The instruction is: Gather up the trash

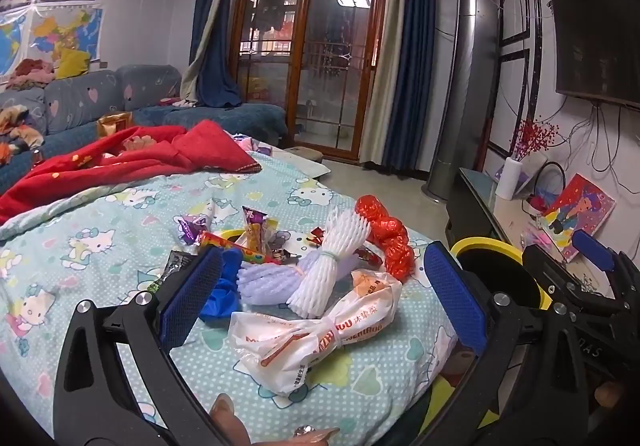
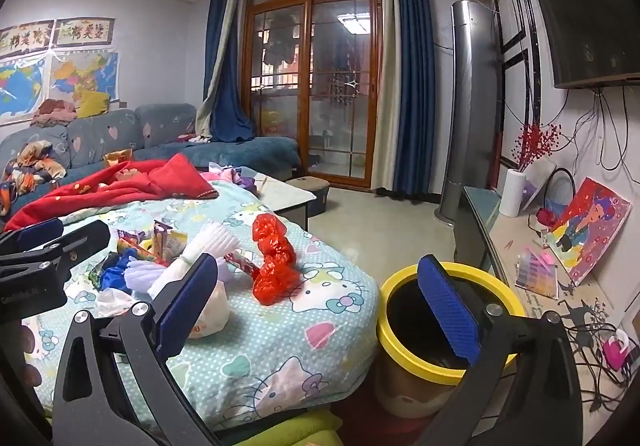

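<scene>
Both hand-held grippers, left (image 1: 320, 288) and right (image 2: 320, 302), gape wide and empty above crumpled wrappers (image 1: 256, 234) and knotted white bag (image 1: 320, 338).

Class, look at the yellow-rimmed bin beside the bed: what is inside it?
The yellow-rimmed bin shows only a dark lining inside; no trash is visible. The right gripper finger covers part of the opening, and the bottom is too dark to judge.

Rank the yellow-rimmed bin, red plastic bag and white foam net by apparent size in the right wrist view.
1. Yellow-rimmed bin, clearly largest, though also nearest the camera.
2. Red plastic bag.
3. White foam net, partly hidden behind a claw finger, so this placing is unsure.
</scene>
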A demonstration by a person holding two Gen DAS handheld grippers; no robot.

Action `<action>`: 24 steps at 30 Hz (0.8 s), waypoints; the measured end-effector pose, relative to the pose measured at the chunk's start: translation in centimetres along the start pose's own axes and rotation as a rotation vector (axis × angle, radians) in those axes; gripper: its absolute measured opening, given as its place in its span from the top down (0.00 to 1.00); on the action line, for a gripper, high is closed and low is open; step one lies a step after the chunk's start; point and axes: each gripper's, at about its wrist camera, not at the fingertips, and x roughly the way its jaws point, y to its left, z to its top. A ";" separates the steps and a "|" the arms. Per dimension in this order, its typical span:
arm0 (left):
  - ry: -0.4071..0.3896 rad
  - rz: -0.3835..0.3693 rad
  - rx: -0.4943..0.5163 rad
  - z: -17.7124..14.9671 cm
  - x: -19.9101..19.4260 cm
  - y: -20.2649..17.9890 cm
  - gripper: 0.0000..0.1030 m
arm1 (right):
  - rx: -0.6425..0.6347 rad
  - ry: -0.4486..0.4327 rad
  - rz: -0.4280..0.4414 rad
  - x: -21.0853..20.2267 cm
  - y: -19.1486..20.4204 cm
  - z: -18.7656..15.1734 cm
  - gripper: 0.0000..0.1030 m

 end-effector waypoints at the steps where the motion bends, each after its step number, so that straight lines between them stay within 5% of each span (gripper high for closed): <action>1: 0.001 0.001 0.000 0.1 0.0 0.0 0.10 | 0.001 0.002 0.000 0.0 0.0 0.0 0.06; 24: -0.011 0.000 0.004 0.2 -0.3 0.0 0.10 | 0.006 0.005 -0.006 0.2 -0.2 -0.2 0.06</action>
